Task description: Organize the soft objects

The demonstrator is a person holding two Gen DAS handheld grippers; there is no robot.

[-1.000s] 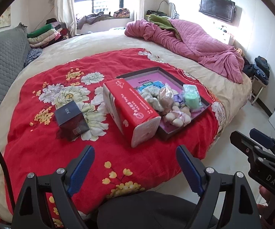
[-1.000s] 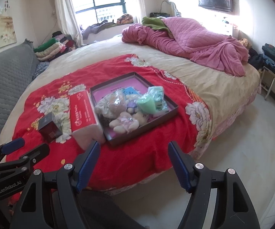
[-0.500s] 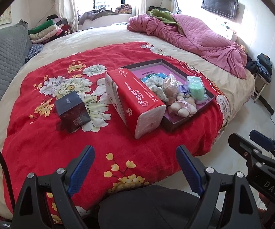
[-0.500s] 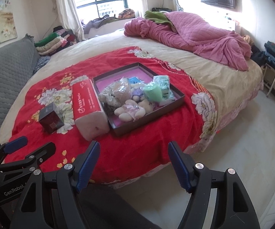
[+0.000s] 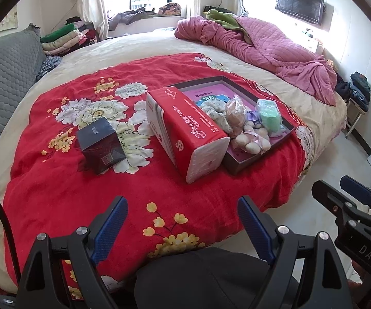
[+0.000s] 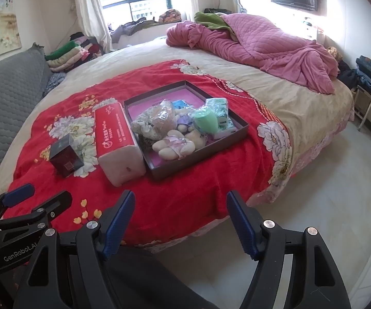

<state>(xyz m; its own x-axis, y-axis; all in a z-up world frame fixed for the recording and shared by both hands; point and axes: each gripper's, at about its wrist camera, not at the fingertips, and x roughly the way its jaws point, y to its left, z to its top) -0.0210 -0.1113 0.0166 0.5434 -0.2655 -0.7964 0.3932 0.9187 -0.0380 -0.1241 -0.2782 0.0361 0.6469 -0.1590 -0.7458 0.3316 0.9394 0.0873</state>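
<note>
Both tongs wide and empty: left tongs (image 5: 182,222) low centre of its view, right tongs (image 6: 180,217) likewise. Soft toys (image 6: 175,143) piled in the tray (image 6: 198,155) mid-frame on the bed (image 6: 301,105), tissue pack (image 6: 115,139) touching its left wall, dark box (image 6: 65,158) further left, apart. Fits either freshly packed or waiting to be unpacked. Whichever: pinch plush by the body, gently. Readable: "GenRobot.AI", "DAS"; pack's red print too small.

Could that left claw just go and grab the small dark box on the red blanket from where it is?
Probably yes. The left claw is open and empty, and the small dark cardboard box stands alone on the red flowered blanket, apart from the red tissue pack, with nothing between.
</note>
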